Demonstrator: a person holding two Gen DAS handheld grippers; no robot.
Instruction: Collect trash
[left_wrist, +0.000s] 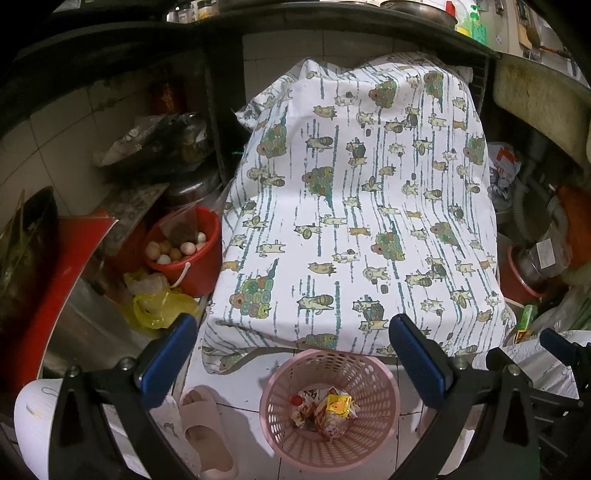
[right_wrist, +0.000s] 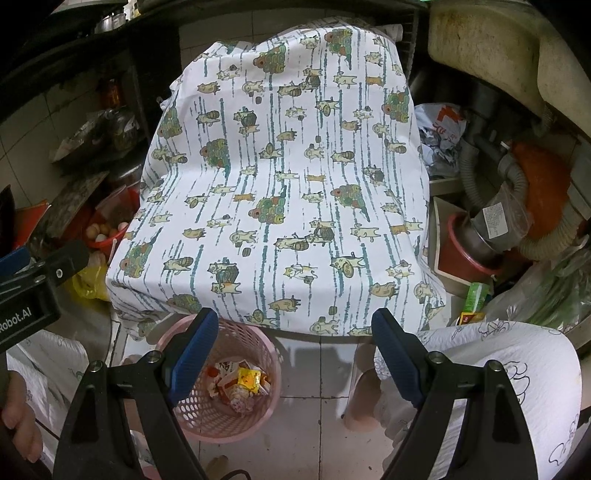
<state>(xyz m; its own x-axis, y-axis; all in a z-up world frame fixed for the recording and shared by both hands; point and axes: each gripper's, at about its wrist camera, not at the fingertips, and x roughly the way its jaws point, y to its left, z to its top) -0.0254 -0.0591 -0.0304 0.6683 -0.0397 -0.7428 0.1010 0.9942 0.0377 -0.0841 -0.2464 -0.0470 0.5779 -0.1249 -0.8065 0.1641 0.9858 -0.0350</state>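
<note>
A pink perforated waste basket (left_wrist: 280, 417) stands on the tiled floor in front of a table covered with a cat-print cloth (left_wrist: 354, 206). Several crumpled wrappers (left_wrist: 328, 410), one yellow, lie inside it. In the right wrist view the basket (right_wrist: 207, 417) sits low left with the wrappers (right_wrist: 243, 384) in it. My left gripper (left_wrist: 295, 354) is open and empty above the basket. My right gripper (right_wrist: 295, 354) is open and empty, to the right of the basket. The cloth top (right_wrist: 280, 177) shows nothing on it.
A red bucket of eggs (left_wrist: 184, 251) and a yellow bag (left_wrist: 159, 302) stand left of the table. Pipes, a red pot (right_wrist: 469, 254) and bags crowd the right side under a sink. The person's slippered feet (left_wrist: 207, 428) and patterned trousers (right_wrist: 517, 398) flank the basket.
</note>
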